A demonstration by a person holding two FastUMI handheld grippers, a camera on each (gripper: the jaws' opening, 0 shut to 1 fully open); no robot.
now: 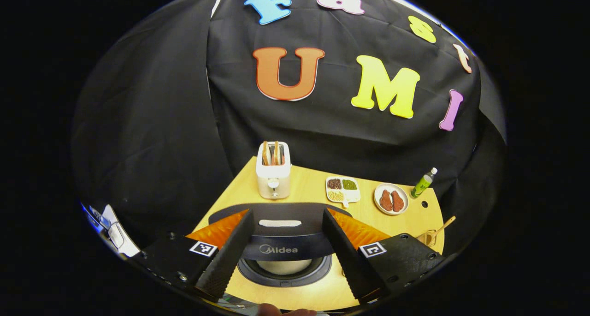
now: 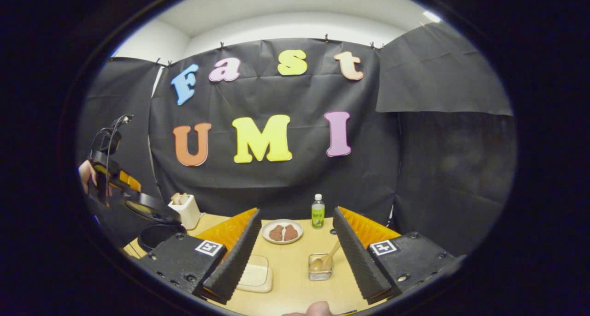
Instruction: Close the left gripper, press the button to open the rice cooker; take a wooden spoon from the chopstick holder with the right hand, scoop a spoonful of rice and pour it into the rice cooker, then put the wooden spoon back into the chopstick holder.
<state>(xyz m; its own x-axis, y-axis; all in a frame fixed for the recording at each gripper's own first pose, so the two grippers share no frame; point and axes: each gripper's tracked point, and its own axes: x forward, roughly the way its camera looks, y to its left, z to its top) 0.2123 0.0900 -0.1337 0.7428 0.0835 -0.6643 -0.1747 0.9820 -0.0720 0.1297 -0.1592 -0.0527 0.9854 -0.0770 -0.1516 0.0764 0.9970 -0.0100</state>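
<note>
The dark rice cooker (image 1: 278, 249) sits just ahead with its lid (image 1: 276, 213) raised and the pot opening (image 1: 285, 268) showing below. My left gripper (image 1: 288, 211) is open, its fingers spread on either side of the cooker. In the right gripper view the cooker (image 2: 156, 235) stands at the far left with its lid (image 2: 148, 207) tilted up, and a hand holds the left gripper (image 2: 120, 180) above it. The wooden spoon (image 2: 325, 258) leans in the clear chopstick holder (image 2: 320, 271), between the fingers of my open right gripper (image 2: 296, 211) and ahead of them. The holder (image 1: 429, 236) also appears at the right table edge.
A toaster (image 1: 274, 177) with bread stands behind the cooker. To its right sit a divided tray of grains (image 1: 343, 189), a plate of meat (image 1: 391, 199) and a green bottle (image 1: 422, 183). A pale shallow dish (image 2: 256, 273) lies partly behind my right gripper's left finger.
</note>
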